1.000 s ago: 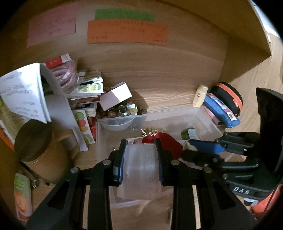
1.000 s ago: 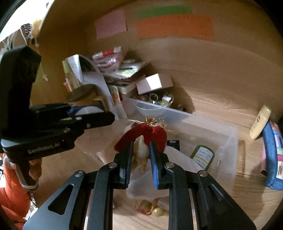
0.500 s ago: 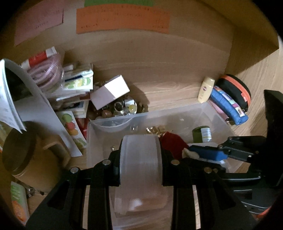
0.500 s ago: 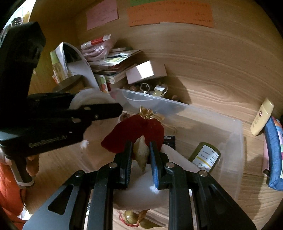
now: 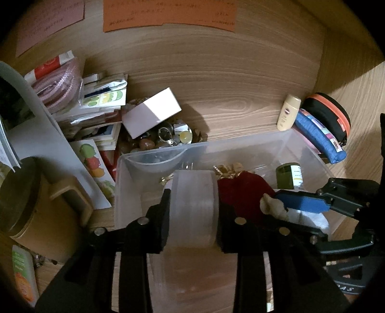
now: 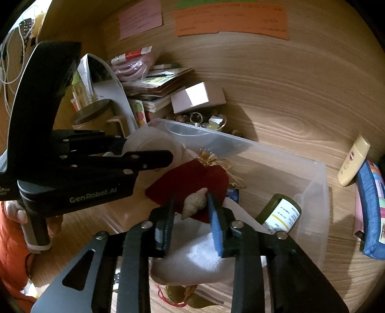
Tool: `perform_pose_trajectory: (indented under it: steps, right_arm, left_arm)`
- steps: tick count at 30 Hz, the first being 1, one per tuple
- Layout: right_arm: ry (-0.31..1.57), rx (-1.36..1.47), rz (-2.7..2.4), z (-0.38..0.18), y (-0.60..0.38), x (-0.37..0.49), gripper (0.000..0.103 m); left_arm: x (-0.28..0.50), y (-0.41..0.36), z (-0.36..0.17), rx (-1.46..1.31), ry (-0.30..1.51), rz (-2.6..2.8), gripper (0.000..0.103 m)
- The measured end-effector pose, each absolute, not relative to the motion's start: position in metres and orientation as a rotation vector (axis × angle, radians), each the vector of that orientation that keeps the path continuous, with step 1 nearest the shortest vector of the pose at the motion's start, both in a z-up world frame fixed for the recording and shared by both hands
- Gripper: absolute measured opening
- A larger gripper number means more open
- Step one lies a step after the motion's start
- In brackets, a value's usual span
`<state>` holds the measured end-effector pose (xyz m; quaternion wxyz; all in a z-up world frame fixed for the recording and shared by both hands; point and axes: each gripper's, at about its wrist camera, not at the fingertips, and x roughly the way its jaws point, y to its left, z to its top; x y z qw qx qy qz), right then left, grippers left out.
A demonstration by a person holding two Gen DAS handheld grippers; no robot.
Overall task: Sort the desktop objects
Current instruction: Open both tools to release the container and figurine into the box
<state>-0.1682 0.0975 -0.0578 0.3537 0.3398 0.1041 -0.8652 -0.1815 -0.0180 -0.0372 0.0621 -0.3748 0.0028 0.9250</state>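
A clear plastic bin [image 5: 240, 149] sits on a wooden desk [image 5: 216, 79], and everything here is placed in relation to it. The left gripper [image 5: 192, 204] hangs over the bin's near left part, its two black fingers [image 5: 158, 216] clamped on the flat sides of a translucent white roll of tape [image 5: 192, 211]. The right gripper [image 6: 191, 204] hovers over the middle of the bin, its fingers [image 6: 215, 221] pinched on a small beige seashell [image 6: 193, 202], which stands tilted between them with its point upward.

Inside the bin, a dark red velvet pouch [image 6: 192, 183] with a gold tie lies just beyond the shell. A green jar with a white label [image 6: 280, 211] lies on its side toward the bin's right wall. A soft white bundle [image 6: 192, 255] lies in the bin's near part, under the right gripper.

Just behind the bin's far left corner is a pile of beads and trinkets [image 5: 166, 139], with a small white box [image 5: 151, 115] resting tilted on top of it. Left of that pile lies a stack of booklets and packets [image 5: 101, 108]. To the left of the bin stands a round tan tin with a dark lid [image 5: 19, 199]. Past the bin's far right corner stands a small cream tube [image 5: 288, 112], and beside it a blue pencil case [image 5: 317, 134] leaning against a black pouch with an orange zip [image 5: 329, 113]. On the wooden back wall beyond the bin hang an orange paper note [image 5: 168, 12] and a pink paper note [image 5: 48, 24].
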Motion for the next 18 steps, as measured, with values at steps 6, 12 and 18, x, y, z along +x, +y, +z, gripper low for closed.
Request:
perform_pose_trajectory:
  steps: [6, 12, 18]
  right_arm:
    - [0.270, 0.843, -2.291, -0.054, 0.101, -0.166, 0.056]
    - [0.262, 0.860, -2.349, -0.054, 0.107, -0.175, 0.069]
    - [0.220, 0.857, -2.378, -0.044, 0.116, -0.178, 0.074]
  left_arm:
    - [-0.179, -0.020, -0.032, -1.101, -0.018, 2.810, 0.049]
    - [-0.168, -0.020, -0.017, -1.032, -0.003, 2.868, 0.067]
    - [-0.154, -0.022, -0.008, -1.007, 0.022, 2.899, 0.074]
